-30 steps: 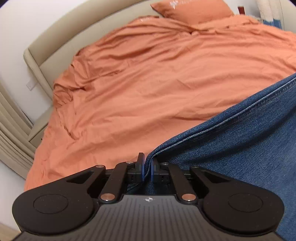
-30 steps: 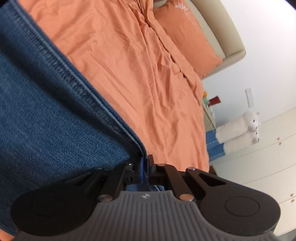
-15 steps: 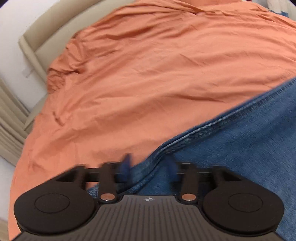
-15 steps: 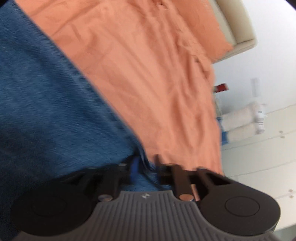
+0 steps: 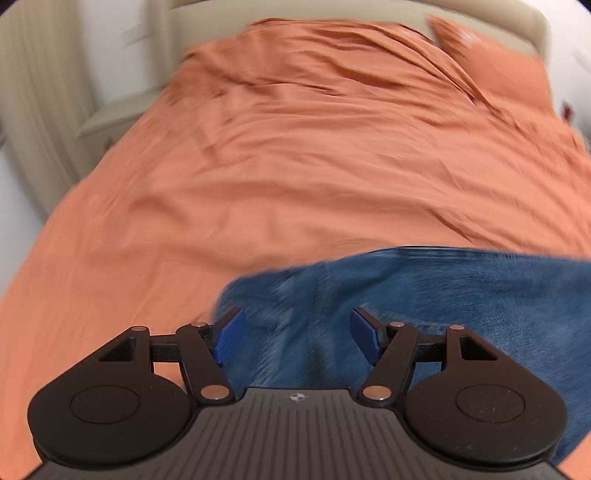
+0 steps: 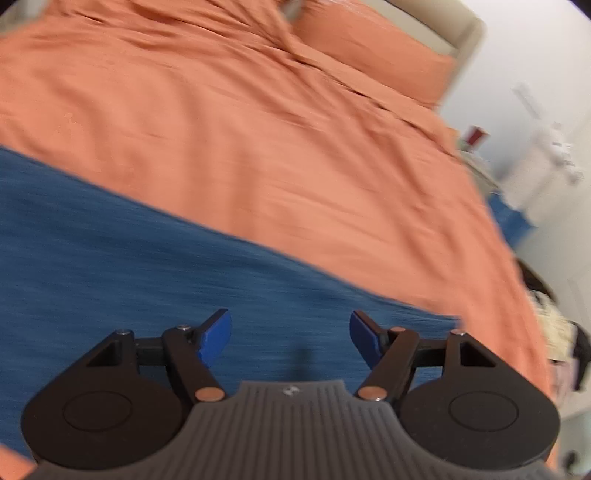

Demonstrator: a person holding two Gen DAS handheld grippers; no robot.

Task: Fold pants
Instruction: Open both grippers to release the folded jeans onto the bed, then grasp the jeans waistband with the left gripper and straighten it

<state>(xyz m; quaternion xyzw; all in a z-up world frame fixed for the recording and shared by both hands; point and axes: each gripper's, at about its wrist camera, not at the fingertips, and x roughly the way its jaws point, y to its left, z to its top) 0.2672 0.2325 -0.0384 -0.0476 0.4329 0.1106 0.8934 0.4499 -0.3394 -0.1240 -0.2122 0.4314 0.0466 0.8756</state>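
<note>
Blue denim pants (image 5: pixel 424 295) lie flat on the orange bed sheet (image 5: pixel 295 166). In the left wrist view my left gripper (image 5: pixel 295 332) is open, its blue pads spread wide just above the pants' left end, holding nothing. In the right wrist view the pants (image 6: pixel 147 258) fill the lower left, and my right gripper (image 6: pixel 290 334) is open and empty above their right end. Both views are motion-blurred.
An orange pillow (image 5: pixel 491 62) lies at the head of the bed against a beige headboard (image 5: pixel 332 11). A beige bedside unit (image 5: pixel 110 118) stands to the left. A white cabinet (image 6: pixel 546 155) and small items stand right of the bed.
Both grippers were shut on the pants' edge a second ago. They have opened and let go, and the pants now lie on the bed. Both cameras have swung to face the headboard.
</note>
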